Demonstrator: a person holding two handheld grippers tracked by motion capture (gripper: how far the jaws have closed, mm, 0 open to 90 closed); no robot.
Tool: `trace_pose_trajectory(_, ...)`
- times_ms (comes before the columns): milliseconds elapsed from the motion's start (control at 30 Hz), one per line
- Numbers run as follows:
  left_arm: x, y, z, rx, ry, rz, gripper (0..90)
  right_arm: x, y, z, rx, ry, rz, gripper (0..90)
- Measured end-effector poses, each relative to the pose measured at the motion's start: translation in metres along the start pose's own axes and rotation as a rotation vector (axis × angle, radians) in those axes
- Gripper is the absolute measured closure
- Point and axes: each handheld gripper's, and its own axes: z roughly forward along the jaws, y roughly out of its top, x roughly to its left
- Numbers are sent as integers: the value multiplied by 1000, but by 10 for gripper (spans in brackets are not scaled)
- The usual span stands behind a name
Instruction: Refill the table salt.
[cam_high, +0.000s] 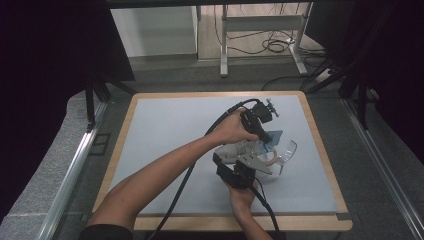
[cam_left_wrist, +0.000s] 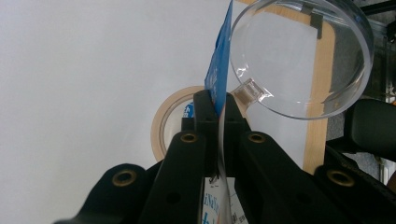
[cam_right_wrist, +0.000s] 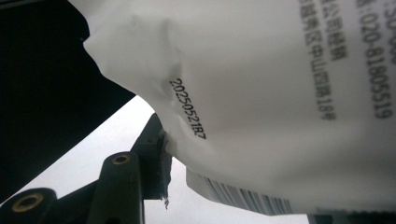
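Jaws of left gripper (cam_left_wrist: 217, 109) clamp blue packet (cam_left_wrist: 220, 65) — right gripper (cam_right_wrist: 161, 154) grips its white end.

Soft, even overhead light lit the pale desk (cam_high: 165, 130) in the high view, while the surroundings fell dark. In the left gripper view, glare streaked the clear plastic lid (cam_left_wrist: 301, 58). In the right gripper view, the white packet (cam_right_wrist: 261, 93) was slightly blurred.

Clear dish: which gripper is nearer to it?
Left. The left gripper, shut on the packet, has its tips right beside the dish's tab; the right gripper grips the packet farther off.
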Motion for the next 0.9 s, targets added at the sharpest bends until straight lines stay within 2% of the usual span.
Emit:
trace_pose_trajectory(467, 1, -1, 0, 2, -1, 1, 900, 0, 0, 0, -1, -6, -21, 493)
trace_pose_trajectory(900, 1, 0, 0, 7, 1, -3, 900, 1, 1, 0, -1, 2, -7, 494)
